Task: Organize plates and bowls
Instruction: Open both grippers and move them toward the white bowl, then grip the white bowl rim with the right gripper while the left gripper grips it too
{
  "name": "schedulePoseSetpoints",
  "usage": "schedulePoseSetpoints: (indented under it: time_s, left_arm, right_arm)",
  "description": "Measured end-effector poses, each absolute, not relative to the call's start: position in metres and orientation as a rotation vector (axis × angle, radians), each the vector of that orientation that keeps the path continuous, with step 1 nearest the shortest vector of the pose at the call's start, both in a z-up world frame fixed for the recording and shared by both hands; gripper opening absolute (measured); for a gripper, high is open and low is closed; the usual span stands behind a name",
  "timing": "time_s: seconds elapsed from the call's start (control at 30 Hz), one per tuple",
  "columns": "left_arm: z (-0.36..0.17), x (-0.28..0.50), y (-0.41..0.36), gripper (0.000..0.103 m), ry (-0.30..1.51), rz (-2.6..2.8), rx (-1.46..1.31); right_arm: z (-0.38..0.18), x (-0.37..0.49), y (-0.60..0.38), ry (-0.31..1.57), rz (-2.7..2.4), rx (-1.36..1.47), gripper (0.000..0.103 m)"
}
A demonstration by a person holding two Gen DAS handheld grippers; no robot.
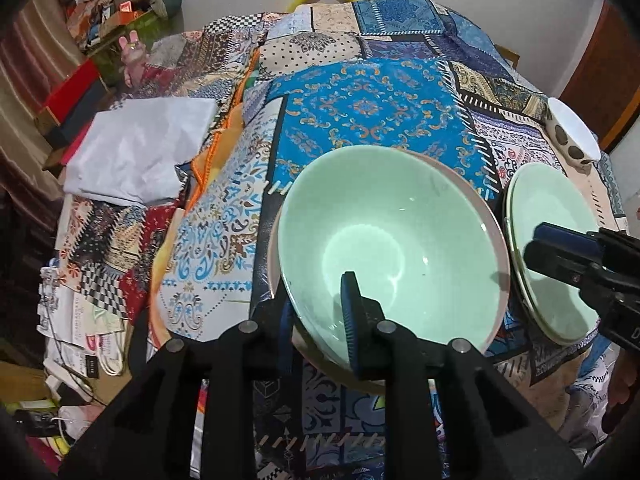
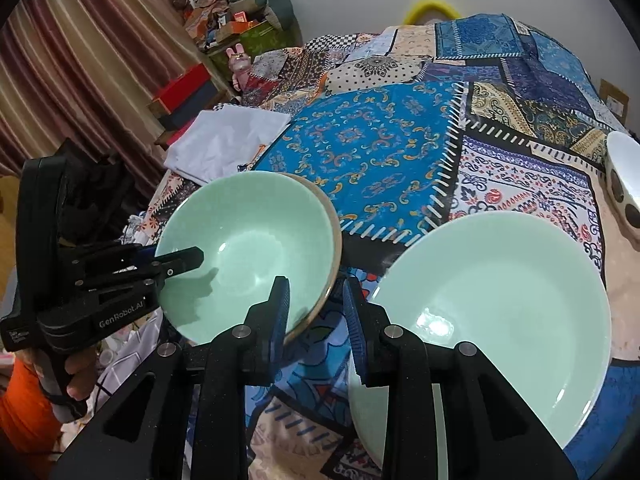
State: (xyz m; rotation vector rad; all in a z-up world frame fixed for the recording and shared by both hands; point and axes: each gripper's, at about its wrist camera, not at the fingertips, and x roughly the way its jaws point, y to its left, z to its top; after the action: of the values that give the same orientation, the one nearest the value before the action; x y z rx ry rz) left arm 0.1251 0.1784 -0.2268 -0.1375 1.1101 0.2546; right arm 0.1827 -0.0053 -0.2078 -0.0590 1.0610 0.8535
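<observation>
A pale green bowl (image 1: 384, 240) is tilted up off the patchwork cloth, above a second bowl whose tan rim (image 2: 335, 240) shows behind it. My left gripper (image 1: 320, 320) is shut on the green bowl's near rim, one finger inside, one outside; it also shows in the right wrist view (image 2: 176, 260). A stack of green plates (image 2: 492, 300) lies to the right, also in the left wrist view (image 1: 552, 216). My right gripper (image 2: 316, 312) is open and empty, hovering between bowl and plates. A white spotted bowl (image 1: 572, 132) stands at the far right.
The table (image 2: 380, 144) carries a blue patchwork cloth. A folded white cloth (image 1: 140, 152) lies at the left. Boxes, a pink rabbit toy (image 2: 240, 64) and clutter stand by the curtain at the back left. Papers and cables lie below the table's left edge.
</observation>
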Motion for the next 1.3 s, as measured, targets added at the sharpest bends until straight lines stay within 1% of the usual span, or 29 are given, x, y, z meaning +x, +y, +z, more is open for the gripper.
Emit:
schedulePoseSetpoints:
  time_s: [0.1,0.2,0.27,0.3,0.33,0.4,0.5,0.6,0.63,0.7,0.77,1.0,1.3]
  left_arm:
    - [-0.221,0.124,0.177,0.023,1.103,0.268,-0.122]
    - [-0.212,0.124,0.175,0.034,1.088,0.281,-0.116]
    - [-0.199,0.122,0.169,0.037,1.036,0.285,-0.099]
    - [-0.189,0.121,0.165,0.041,1.006,0.276,-0.085]
    - [-0.181,0.121,0.160,0.047,0.983,0.265,-0.076]
    - [-0.167,0.123,0.151,0.053,0.942,0.249,-0.059]
    - [-0.146,0.128,0.132,0.056,0.885,0.218,-0.024]
    - [-0.130,0.137,0.112,0.063,0.844,0.177,-0.007]
    - [-0.125,0.142,0.103,0.063,0.826,0.159,0.002]
    - [-0.119,0.149,0.090,0.064,0.809,0.136,0.017]
    - [-0.116,0.160,0.074,0.064,0.800,0.109,0.031]
    - [-0.122,0.205,0.032,0.065,0.827,0.041,0.050]
    - [-0.154,0.277,-0.003,0.065,0.931,-0.017,0.017]
  right_arm:
    - [-0.203,0.181,-0.013,1.038,0.838,-0.078,0.034]
    - [-0.197,0.182,-0.024,1.013,0.821,-0.081,0.041]
    - [-0.191,0.184,-0.035,0.989,0.804,-0.082,0.041]
    - [-0.188,0.185,-0.040,0.976,0.793,-0.083,0.042]
    - [-0.184,0.186,-0.045,0.962,0.781,-0.085,0.043]
    - [-0.178,0.189,-0.054,0.937,0.760,-0.084,0.046]
    - [-0.168,0.195,-0.073,0.909,0.726,-0.073,0.046]
    - [-0.159,0.203,-0.096,0.879,0.673,-0.069,0.047]
    - [-0.156,0.205,-0.102,0.872,0.659,-0.069,0.048]
    - [-0.151,0.210,-0.117,0.854,0.621,-0.069,0.057]
    - [-0.147,0.215,-0.132,0.829,0.579,-0.070,0.060]
    - [-0.143,0.241,-0.184,0.808,0.446,-0.059,0.060]
    - [-0.168,0.294,-0.231,0.866,0.333,-0.010,0.061]
